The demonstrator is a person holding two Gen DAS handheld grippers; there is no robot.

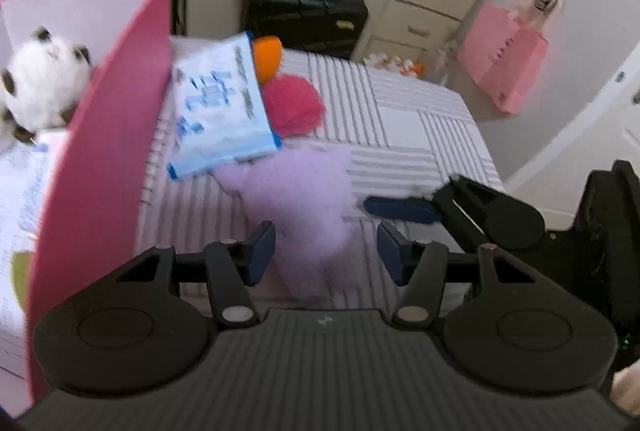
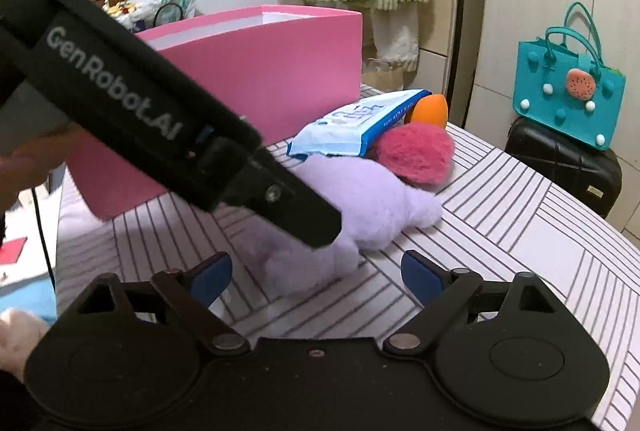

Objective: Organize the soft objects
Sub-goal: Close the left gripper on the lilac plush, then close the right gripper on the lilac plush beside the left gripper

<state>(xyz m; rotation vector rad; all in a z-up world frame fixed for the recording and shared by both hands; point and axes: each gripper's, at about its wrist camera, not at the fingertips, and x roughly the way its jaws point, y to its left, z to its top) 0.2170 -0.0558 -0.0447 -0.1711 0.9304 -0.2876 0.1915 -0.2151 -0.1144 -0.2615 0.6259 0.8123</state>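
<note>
A lilac plush toy lies on the striped table cover beside a tall pink box. My left gripper is open, its blue pads on either side of the plush's near end, with a gap on the right. My right gripper is wide open around the same end of the plush. One of its fingers shows to the right in the left wrist view. The left gripper's black body crosses over the plush. A panda plush sits inside the box.
A blue wipes pack leans on a pink fluffy ball and an orange object behind the plush. A teal bag on a black suitcase stands past the table's far edge. A pink paper bag hangs on a door.
</note>
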